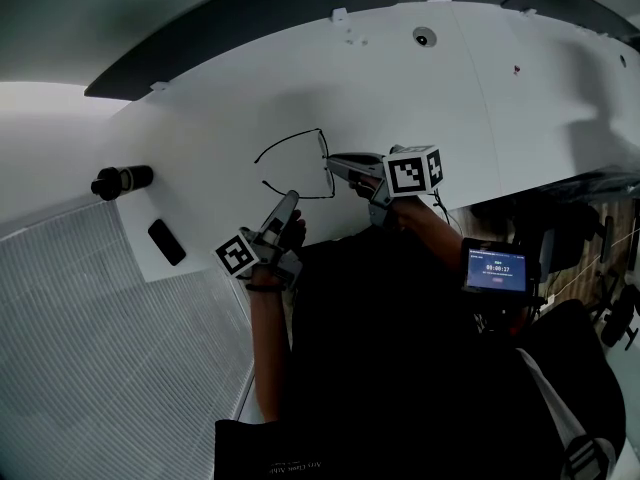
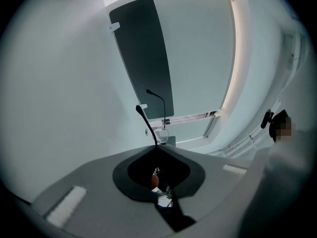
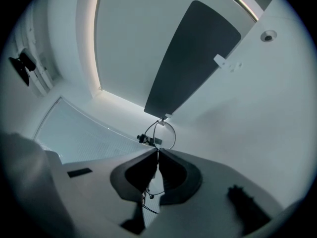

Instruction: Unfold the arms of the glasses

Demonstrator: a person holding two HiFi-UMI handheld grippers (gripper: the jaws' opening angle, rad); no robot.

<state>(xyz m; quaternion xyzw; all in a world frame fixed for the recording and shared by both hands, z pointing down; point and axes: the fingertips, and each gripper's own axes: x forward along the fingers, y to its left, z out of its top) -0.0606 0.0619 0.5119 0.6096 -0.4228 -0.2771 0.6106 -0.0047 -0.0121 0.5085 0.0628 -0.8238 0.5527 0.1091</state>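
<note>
A: Your left fingers (image 2: 89, 187) were pressed tight on one thin black arm of the glasses (image 1: 298, 163)! The right gripper (image 1: 336, 161) was clamped on the front, with a lens rim (image 3: 163, 133) poking out beyond its tips.

B: Where did you have them?

A: Strung between both tools over the white worktop (image 1: 480, 98), toward its near edge. Your left gripper (image 1: 291, 201) had the nearer arm pinched partway along.

B: Which step was that?

A: The tail of the unfolding, by my reckoning: both arms already stood swung out from the front. Next you'd want a gentle last swing to the hinge stop with the front steadied, then a soft release.

B: Any writing?

A: Little of it! Your wrist screen (image 1: 497, 268) showed figures too small to trust. The marker cubes (image 1: 413, 171) carried only black-and-white squares, and the print on your shirt (image 1: 400, 368) was unreadable.
</note>
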